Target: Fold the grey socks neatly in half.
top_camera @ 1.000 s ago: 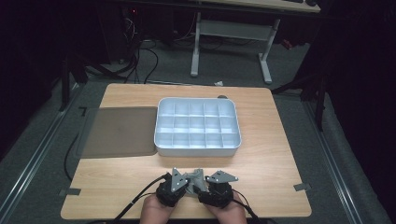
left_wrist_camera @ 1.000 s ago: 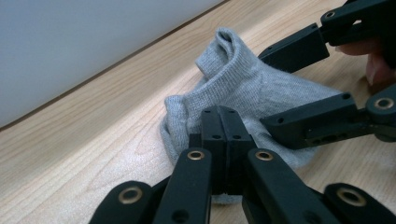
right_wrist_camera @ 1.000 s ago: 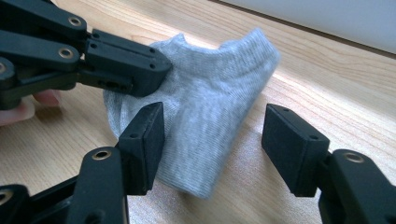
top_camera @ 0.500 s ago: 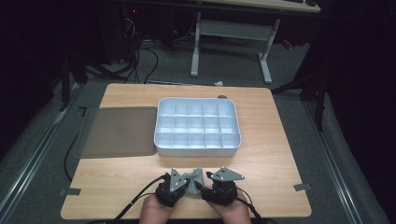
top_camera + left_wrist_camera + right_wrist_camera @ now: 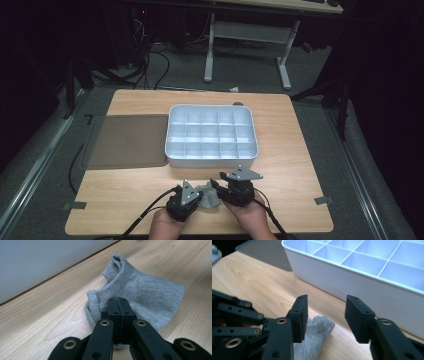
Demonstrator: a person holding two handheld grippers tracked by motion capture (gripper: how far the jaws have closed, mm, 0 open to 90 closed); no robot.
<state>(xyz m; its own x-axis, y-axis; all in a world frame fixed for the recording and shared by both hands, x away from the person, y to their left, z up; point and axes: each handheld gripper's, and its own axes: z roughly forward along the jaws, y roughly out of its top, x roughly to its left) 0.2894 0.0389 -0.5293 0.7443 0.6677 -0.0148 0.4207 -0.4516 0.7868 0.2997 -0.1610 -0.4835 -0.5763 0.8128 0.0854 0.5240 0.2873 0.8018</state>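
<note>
My left gripper clamps the grey sock; my right gripper, closing, grasps nothing. The white compartment tray beyond holds nothing.

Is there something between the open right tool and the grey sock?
Nothing visible. The right tool hangs just above the grey sock, jaws apart after closing partway, with only air under them. The left tool already grips the sock's other end.

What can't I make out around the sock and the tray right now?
- Sock: its near edge is hidden behind the shut left gripper in the left gripper view.
- Sock's shape: too small in the high view, partly behind both grippers.
- Tray: cut off by the right gripper view's top and right edges.
</note>
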